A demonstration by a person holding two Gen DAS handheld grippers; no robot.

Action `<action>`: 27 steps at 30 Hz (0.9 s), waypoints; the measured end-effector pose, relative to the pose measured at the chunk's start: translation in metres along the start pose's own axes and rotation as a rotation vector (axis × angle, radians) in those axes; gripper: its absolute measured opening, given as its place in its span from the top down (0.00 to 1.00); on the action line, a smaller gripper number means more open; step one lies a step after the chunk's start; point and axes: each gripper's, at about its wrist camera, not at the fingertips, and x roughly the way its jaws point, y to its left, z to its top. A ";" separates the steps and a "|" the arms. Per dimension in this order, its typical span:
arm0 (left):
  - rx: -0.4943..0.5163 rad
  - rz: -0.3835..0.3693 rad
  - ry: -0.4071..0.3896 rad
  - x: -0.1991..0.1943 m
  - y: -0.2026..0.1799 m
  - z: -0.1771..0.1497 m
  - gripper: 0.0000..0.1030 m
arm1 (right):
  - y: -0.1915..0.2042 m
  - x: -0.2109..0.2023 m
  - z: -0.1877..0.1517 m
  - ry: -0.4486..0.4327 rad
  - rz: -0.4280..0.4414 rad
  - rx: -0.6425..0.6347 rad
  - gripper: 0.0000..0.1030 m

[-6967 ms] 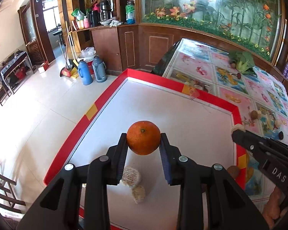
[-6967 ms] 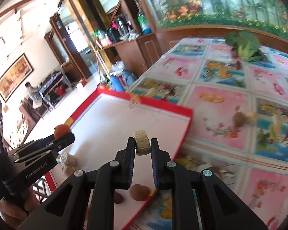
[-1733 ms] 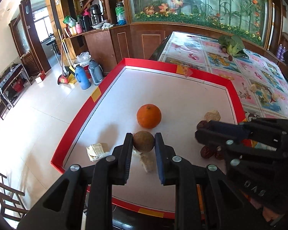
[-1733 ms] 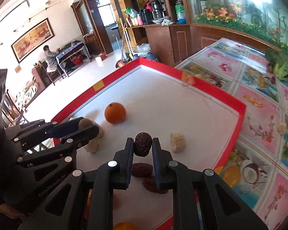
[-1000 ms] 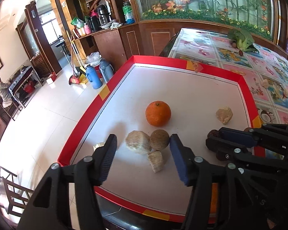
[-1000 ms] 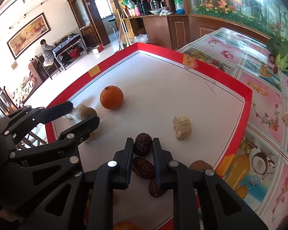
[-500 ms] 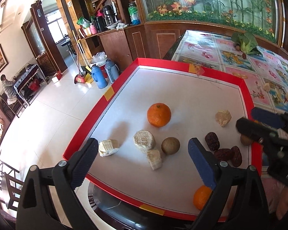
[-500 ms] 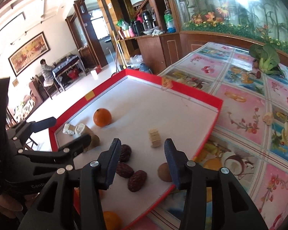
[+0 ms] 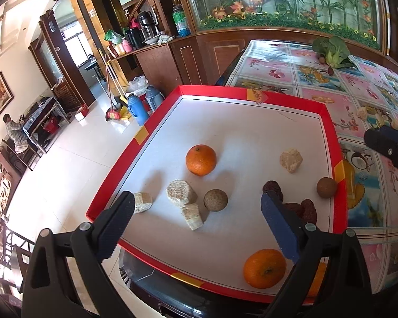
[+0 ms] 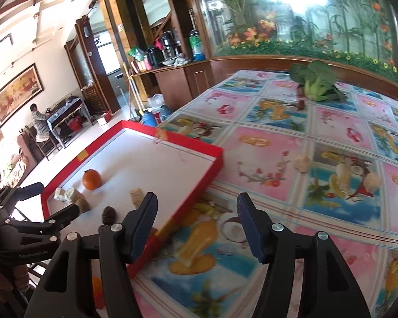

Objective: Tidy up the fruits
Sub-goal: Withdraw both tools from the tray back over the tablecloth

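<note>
Tabletop carries a floral cloth; tiled floor at frame left. Red-rimmed tray at centre holds 2 oranges, round and glossy. Left claw wide, empty. Right claw empty, jaws just opening.

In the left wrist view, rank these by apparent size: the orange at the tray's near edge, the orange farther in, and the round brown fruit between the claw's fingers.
1. Near-edge orange, though it sits closest to the camera, so this is unsure.
2. Farther orange.
3. Round brown fruit, clearly smallest.
</note>
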 end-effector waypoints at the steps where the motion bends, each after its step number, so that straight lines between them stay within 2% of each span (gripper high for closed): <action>1: 0.005 0.002 0.000 -0.001 -0.002 0.001 0.07 | -0.005 -0.002 0.000 -0.003 -0.007 0.008 0.38; 5: 0.025 0.013 -0.002 -0.003 -0.011 0.004 0.07 | -0.033 -0.008 0.003 -0.017 -0.050 0.064 0.35; 18: 0.096 0.025 -0.011 -0.012 -0.039 0.013 0.06 | -0.133 -0.034 0.008 -0.038 -0.190 0.304 0.34; 27: 0.132 0.016 -0.049 -0.026 -0.064 0.026 0.03 | -0.203 -0.053 0.007 -0.050 -0.201 0.476 0.34</action>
